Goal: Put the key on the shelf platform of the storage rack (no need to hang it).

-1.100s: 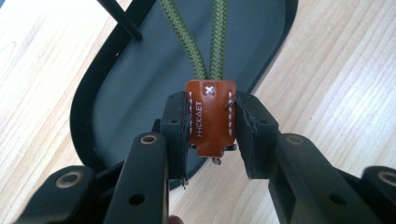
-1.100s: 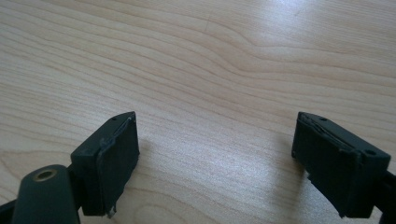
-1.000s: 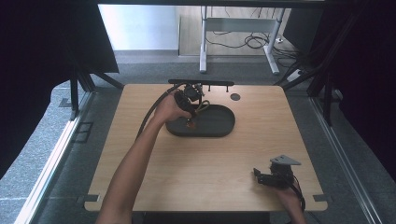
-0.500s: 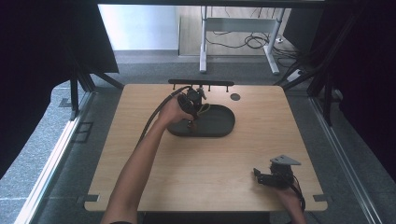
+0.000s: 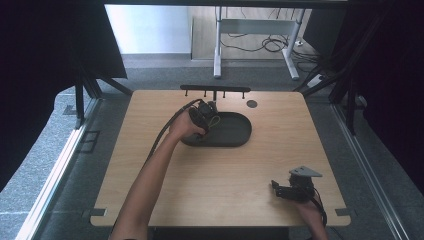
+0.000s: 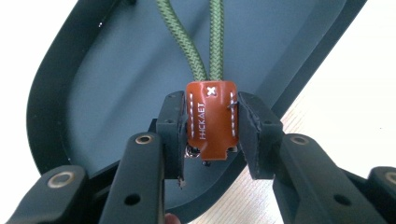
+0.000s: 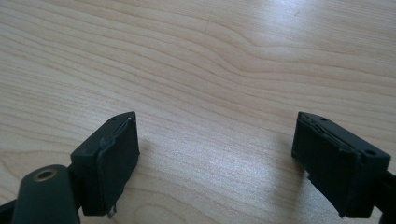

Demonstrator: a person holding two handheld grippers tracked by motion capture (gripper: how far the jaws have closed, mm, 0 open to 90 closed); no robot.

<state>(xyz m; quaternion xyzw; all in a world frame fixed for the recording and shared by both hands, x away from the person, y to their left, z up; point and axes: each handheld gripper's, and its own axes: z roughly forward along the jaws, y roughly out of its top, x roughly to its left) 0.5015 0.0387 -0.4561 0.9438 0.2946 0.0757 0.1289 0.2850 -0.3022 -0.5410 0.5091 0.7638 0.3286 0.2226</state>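
Note:
A brown leather key tag (image 6: pixel 211 121) on a green cord loop (image 6: pixel 187 42) sits between the jaws of my left gripper (image 6: pixel 210 112), over the dark oval tray (image 6: pixel 116 70). The jaws have just been opening, and the pads now flank the tag closely without squeezing it. In the high view the left gripper (image 5: pixel 207 112) hangs low over the left end of the tray (image 5: pixel 235 132). My right gripper (image 5: pixel 274 189) rests near the table's front right, with its jaws (image 7: pixel 215 140) wide open over bare wood.
A black bar rack with short pegs (image 5: pixel 215 89) stands at the table's far edge. A small dark disc (image 5: pixel 252 103) is set in the wood beside it. The left gripper's cable (image 5: pixel 162 132) trails along the forearm.
The left hand has sunk toward the tray with the tag. The right gripper has stayed in place.

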